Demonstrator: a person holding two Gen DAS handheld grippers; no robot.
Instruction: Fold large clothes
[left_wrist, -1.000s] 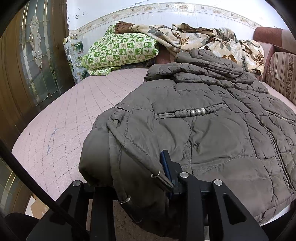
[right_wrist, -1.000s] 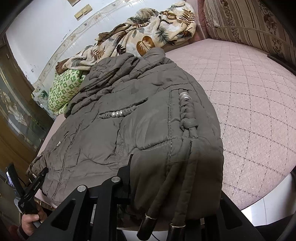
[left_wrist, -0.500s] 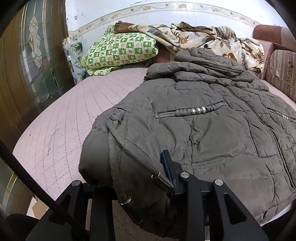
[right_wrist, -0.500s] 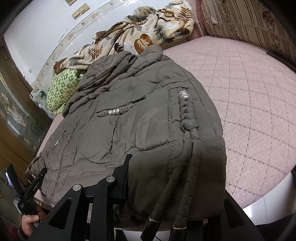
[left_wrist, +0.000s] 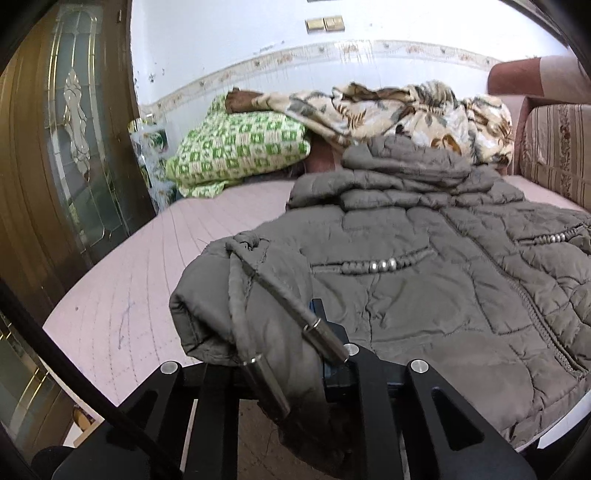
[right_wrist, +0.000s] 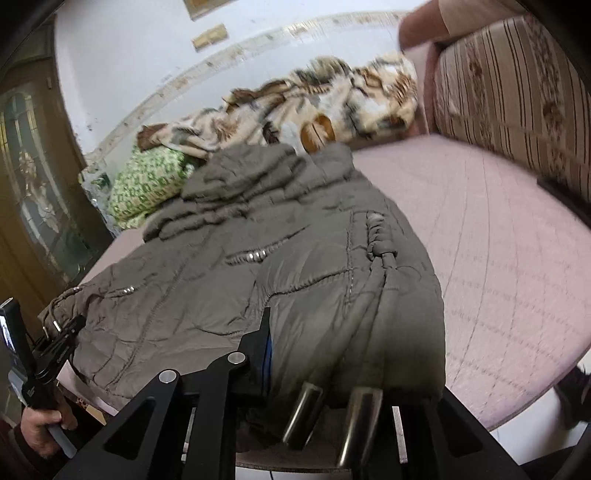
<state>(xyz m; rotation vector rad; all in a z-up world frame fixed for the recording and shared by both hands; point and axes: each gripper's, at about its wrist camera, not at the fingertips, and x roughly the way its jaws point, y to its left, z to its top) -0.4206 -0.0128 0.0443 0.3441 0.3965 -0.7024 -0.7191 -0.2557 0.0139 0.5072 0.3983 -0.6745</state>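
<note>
A grey-brown quilted jacket (left_wrist: 424, 266) lies spread on the pink bed, hood at the far end; it also shows in the right wrist view (right_wrist: 266, 266). My left gripper (left_wrist: 280, 354) is shut on the jacket's bottom left hem corner, drawstrings with metal tips draped over it. My right gripper (right_wrist: 332, 369) is shut on the bottom right hem corner, and two metal cord tips (right_wrist: 332, 417) hang in front of it. The left gripper and the hand that holds it also show in the right wrist view (right_wrist: 55, 347).
A green checked pillow (left_wrist: 236, 151) and a leaf-print blanket (left_wrist: 399, 107) lie at the head of the bed. A striped cushion (right_wrist: 517, 96) lines the right side. A wooden glass door (left_wrist: 62, 129) stands left. The bed's pink mattress (right_wrist: 498, 236) extends right.
Both grippers have lifted the hem corners and tilted upward; more of the wall shows. The jacket's bottom edge has risen off the bed edge, and the drawstring tips have swung.
</note>
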